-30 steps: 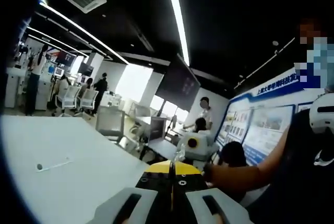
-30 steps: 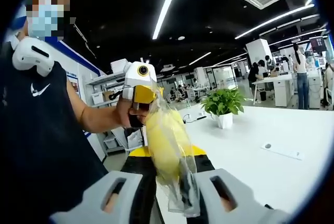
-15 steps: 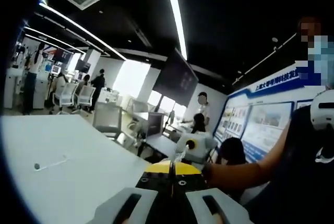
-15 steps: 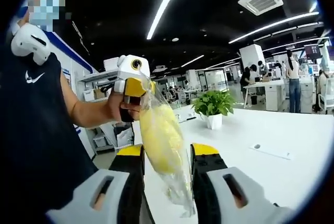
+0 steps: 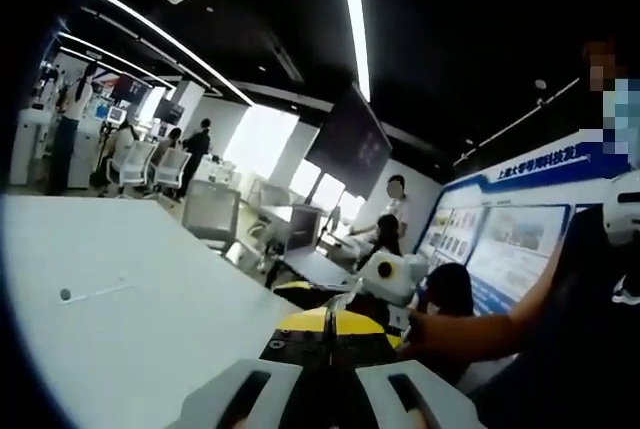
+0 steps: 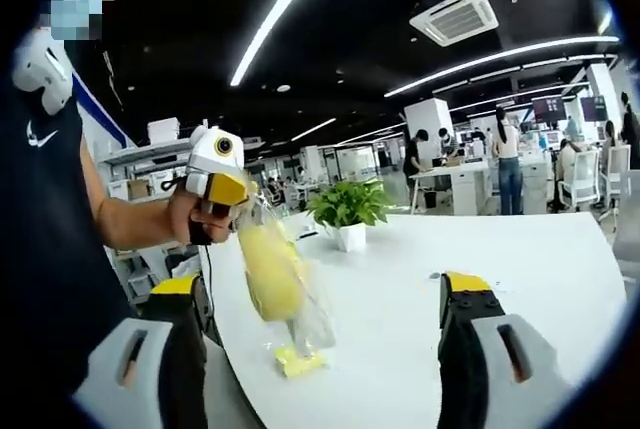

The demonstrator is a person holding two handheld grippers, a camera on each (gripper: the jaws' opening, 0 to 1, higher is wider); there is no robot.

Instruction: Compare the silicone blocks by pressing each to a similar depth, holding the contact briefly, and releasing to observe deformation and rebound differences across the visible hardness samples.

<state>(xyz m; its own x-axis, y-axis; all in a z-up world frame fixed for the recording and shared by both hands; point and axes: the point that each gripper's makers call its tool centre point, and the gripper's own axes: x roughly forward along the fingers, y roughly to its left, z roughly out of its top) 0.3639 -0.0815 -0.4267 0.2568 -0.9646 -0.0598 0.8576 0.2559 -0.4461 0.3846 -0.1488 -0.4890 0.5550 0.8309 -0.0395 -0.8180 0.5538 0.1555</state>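
While the left gripper view looked along its own jaws, the left gripper point(image 5: 328, 349) was clenched, yellow-tipped jaws pressed together on a sliver of clear plastic at their tips. The bag itself hung out of sight beyond the jaw tips. Past them sat the right gripper point(image 5: 388, 274) with the person's hand point(image 5: 425, 327) on it, close ahead and slightly right. The white table point(image 5: 120, 319) spread to the left with a small flat fitting point(image 5: 90, 292) on it. Office chairs and other people stood far back.

Right gripper view: the right gripper point(image 6: 325, 309) was released, jaws spread wide and holding nothing. The left gripper point(image 6: 225, 189) came in from the left, pinching the top of a clear bag point(image 6: 285, 299) with a yellow silicone block point(image 6: 268, 271) inside. The bag hung with its long axis running down and a little to the right, lying between the open jaws but nearer the left one. A second small yellow block point(image 6: 298, 359) lay just under the bag's lower end, seemingly on the table point(image 6: 480, 249). A potted plant point(image 6: 348, 211) stood behind, well apart. Judged: the right gripper was nearer for pressing, needing only to close across the hanging block's short axis; nothing stood in between, though the loose plastic might slip.
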